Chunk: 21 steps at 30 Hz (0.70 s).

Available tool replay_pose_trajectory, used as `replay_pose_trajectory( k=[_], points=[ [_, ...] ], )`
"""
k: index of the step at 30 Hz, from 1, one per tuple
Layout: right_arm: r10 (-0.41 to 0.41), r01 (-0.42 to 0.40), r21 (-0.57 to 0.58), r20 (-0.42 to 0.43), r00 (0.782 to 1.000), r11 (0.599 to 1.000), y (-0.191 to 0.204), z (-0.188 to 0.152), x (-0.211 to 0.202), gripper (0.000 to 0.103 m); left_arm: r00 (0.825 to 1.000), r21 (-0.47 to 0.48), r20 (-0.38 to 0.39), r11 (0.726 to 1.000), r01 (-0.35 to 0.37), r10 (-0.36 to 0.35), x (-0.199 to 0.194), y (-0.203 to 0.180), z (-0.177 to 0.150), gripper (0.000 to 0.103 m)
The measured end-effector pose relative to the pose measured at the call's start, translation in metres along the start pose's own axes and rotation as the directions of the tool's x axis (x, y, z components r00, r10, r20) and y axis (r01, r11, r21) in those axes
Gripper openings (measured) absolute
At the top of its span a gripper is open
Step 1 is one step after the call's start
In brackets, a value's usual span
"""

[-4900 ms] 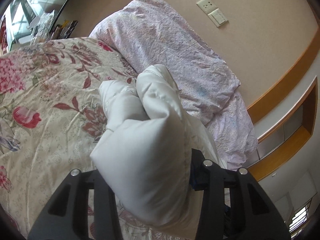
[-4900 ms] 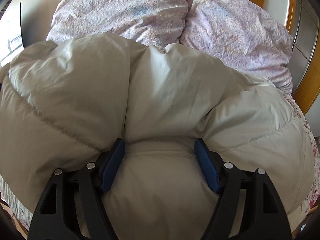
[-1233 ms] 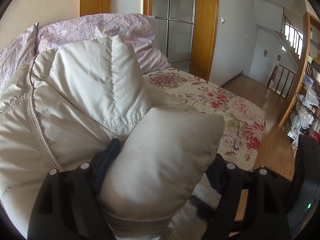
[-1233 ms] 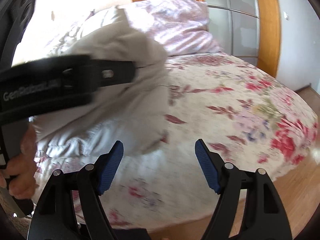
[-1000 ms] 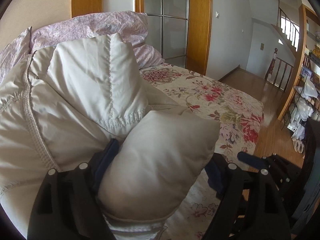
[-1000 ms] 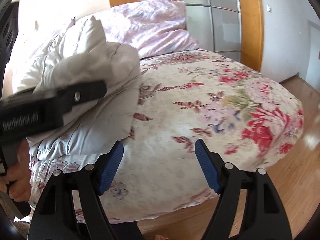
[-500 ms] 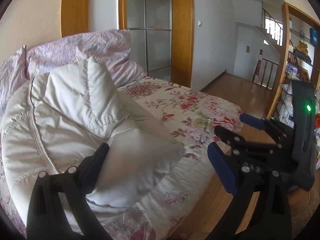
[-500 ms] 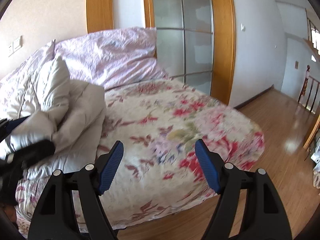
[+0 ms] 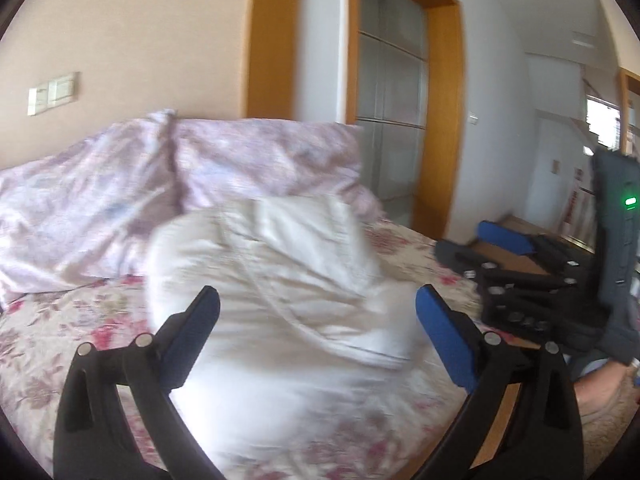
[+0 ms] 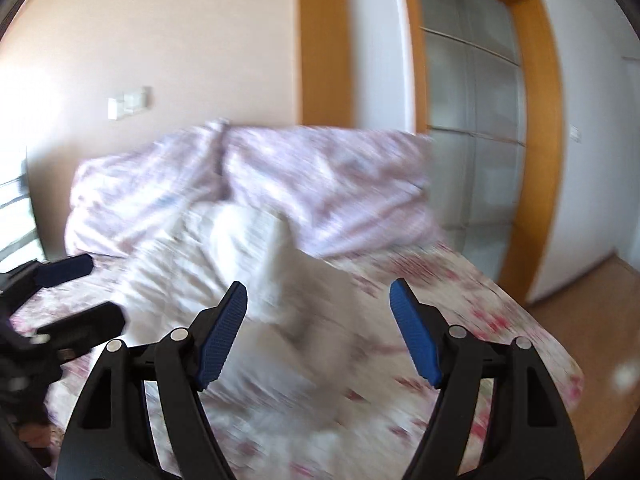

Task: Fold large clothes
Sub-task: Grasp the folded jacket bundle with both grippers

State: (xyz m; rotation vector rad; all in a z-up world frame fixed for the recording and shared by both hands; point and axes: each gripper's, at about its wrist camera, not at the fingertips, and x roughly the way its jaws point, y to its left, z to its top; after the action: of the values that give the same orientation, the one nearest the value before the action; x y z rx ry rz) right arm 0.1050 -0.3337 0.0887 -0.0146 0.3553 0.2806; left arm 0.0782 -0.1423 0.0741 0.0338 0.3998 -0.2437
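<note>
Folded white jacket (image 9: 288, 304) on floral bed (image 9: 60, 336), pillows (image 9: 120, 184) behind

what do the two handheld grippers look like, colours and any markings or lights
Both are black plastic with two angled fingers, blue ribbed pads on the inner faces and silver rivets at the joints. The left gripper and right gripper match in build. Seen from the left wrist camera, the right gripper's body is a tall dark slab with a small lit green light. No cables or sleeves show.

White puffy jacket (image 9: 288, 280) on floral pink-and-cream bedspread (image 9: 48, 332); lilac patterned pillows (image 9: 100, 208); blue gripper pads (image 9: 192, 332)
</note>
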Motion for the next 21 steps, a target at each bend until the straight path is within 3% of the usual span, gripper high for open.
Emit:
replay_pose_trajectory(
  k=[4,8,16,21],
  points=[
    [0.103,-0.103,-0.041,-0.016,0.995,0.994,0.037,0.019,0.030,0.074,0.987,-0.037,-0.004,0.986,-0.160,0.160,0.009,0.040,0.005,0.098],
    [0.121,-0.123,-0.065,-0.035,0.992,0.990,0.059,0.032,0.067,0.073,0.972,-0.044,-0.042,0.971,-0.233,0.231,0.029,0.072,0.010,0.098],
    [0.069,-0.066,0.027,-0.150,0.986,0.997,0.034,0.031,0.130,0.049,0.960,-0.096,-0.117,0.960,-0.264,0.253,0.065,0.114,0.007,0.098],
    [0.022,-0.005,0.079,-0.215,0.976,0.997,0.010,0.007,0.153,0.046,0.963,-0.113,-0.148,0.963,-0.243,0.225,0.090,0.126,0.004,0.098]
  ],
)
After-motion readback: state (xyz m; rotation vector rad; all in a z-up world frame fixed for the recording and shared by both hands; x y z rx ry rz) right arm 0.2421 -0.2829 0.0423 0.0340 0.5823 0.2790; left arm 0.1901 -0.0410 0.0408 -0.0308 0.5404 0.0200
